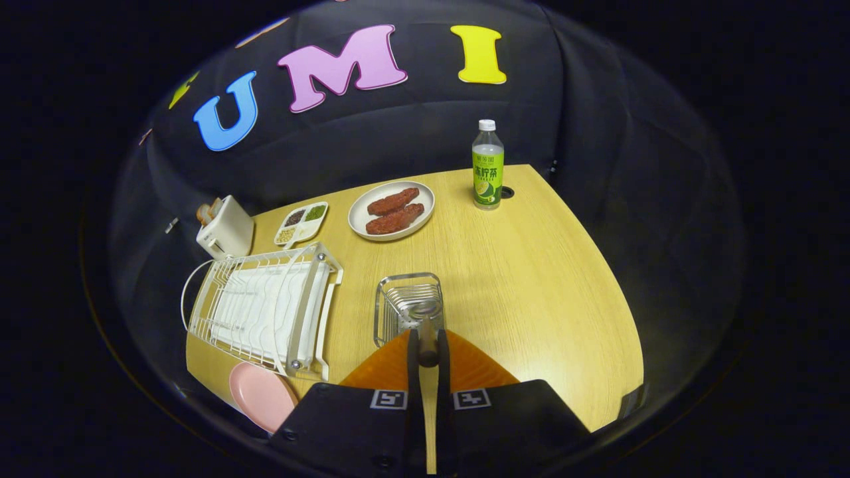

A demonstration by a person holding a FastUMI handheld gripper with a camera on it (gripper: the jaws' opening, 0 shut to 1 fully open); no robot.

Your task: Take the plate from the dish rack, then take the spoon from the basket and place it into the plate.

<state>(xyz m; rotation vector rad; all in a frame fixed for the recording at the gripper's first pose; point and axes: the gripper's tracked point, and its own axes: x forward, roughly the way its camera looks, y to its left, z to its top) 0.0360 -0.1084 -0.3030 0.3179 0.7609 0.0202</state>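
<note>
Here the tongs [428, 355] are drawn narrow, both fingers pinching the handle of the spoon [425, 325], whose metal bowl hangs over the wire basket [406, 305]. The pink plate [260, 395] lies flat on the table [531, 279] just beside the dish rack [265, 309]. The spoon looks light, stiff and slick, so a mid-handle grip seems safest against swivelling.
</note>
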